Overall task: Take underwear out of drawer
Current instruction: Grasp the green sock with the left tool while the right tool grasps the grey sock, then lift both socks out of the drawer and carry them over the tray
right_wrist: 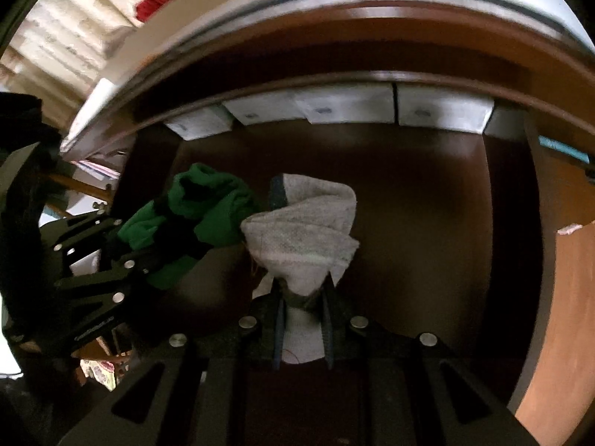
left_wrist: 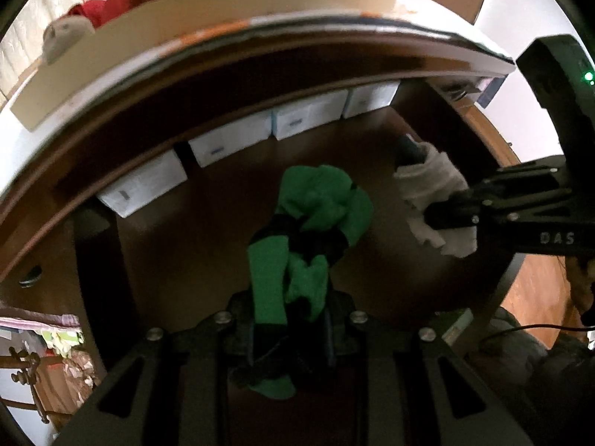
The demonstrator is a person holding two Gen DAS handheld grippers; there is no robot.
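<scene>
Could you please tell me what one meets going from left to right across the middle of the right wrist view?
Left tool → green garment → grey garment → bare drawer floor → drawer side wall.

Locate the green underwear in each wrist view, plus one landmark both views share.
Left wrist: green underwear sits at centre, rising from the left gripper at the bottom, clamped in its fingers.
Right wrist: it is left of centre, in that gripper, beside the grey-white underwear.
Shared landmark: the row of white boxes along the drawer's far end.
</scene>
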